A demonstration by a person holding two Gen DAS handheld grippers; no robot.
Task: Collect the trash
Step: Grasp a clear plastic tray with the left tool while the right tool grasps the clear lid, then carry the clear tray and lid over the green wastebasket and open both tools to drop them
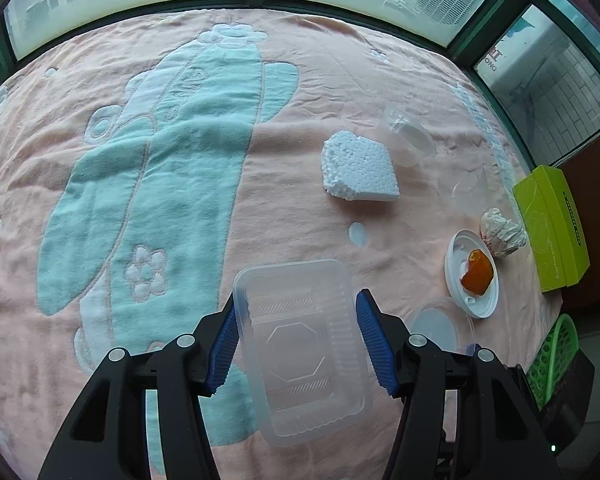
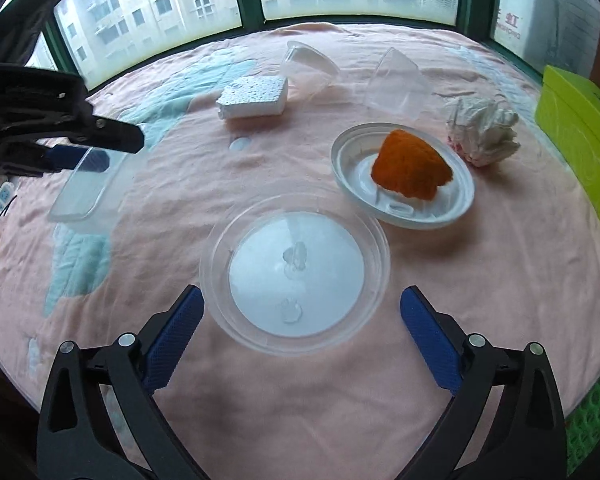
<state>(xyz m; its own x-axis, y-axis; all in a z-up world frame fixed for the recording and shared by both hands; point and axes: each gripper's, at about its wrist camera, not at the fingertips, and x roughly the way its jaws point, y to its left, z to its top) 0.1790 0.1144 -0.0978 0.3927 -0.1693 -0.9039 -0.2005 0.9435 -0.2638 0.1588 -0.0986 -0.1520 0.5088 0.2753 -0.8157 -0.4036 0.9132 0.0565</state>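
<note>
1. Right now the left gripper [image 1: 296, 344] has a clear rectangular plastic tray [image 1: 300, 344] between its blue pads; the left pad touches the tray's long side, while a narrow gap shows at the right pad, so a firm clamp cannot be confirmed.
2. Seen from the left wrist, the tray's long axis runs near to far along the line of the fingers, leaning a little to the left at the far end, with its open side facing the camera.
3. Seen from the right wrist, the same tray [image 2: 86, 184] sits at the far left, tilted above the pink blanket [image 2: 260, 400], under the left gripper [image 2: 80, 148].
4. The right gripper [image 2: 300, 336] stands wide apart, gripping nothing; its pads flank the near edge of a round clear lid [image 2: 296, 268] lying flat on the blanket.
5. Just beyond the lid to the right lies a white round lid [image 2: 404, 184] with an orange peel [image 2: 408, 168] on it.
6. Farther right sits a crumpled tissue [image 2: 480, 132], beside a green box [image 2: 580, 152].
7. At the far side lie a white foam block [image 2: 256, 96] and two clear plastic cups [image 2: 312, 60] [image 2: 396, 80] on their sides.
8. A green mesh basket [image 1: 552, 364] shows at the near right edge.
</note>
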